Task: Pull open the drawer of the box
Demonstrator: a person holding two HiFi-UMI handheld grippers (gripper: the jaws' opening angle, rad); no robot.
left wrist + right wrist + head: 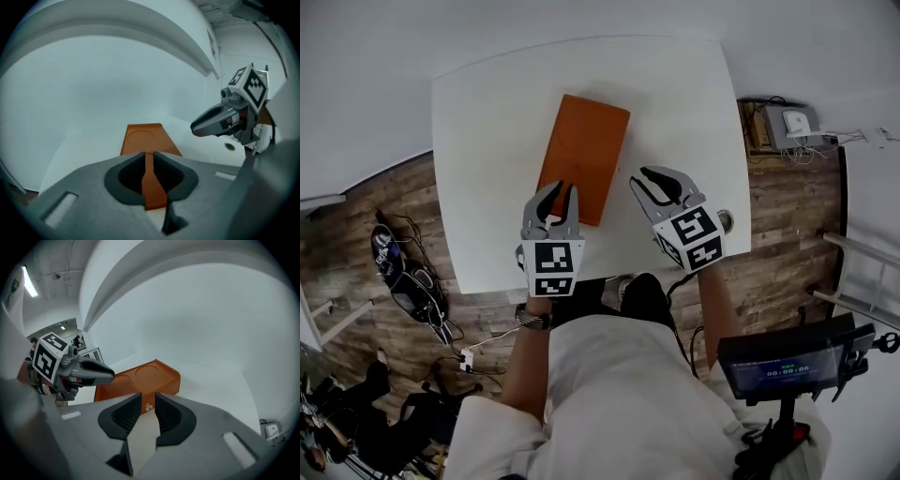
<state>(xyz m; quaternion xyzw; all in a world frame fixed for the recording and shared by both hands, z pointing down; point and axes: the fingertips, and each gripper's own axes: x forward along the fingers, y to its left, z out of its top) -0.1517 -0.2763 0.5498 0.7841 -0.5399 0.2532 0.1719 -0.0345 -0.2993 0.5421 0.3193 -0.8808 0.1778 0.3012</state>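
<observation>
We see the orange box (581, 155) lying flat near the middle of the white desk (487, 112). The left gripper (563, 192) hovers at the box's near end, jaws released, with only a narrow slit between them and nothing caught. The right gripper (637, 176) is just right of the box, jaws apart and empty. Through their gap shows a small pale knob (148, 406) on the box, possibly the drawer's pull.

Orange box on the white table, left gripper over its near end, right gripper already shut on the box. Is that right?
Not the last part. The right gripper is not shut on the orange box: the right gripper view shows its jaws apart, gripping nothing. The box does lie on the white table, with the left gripper over its near end.
</observation>
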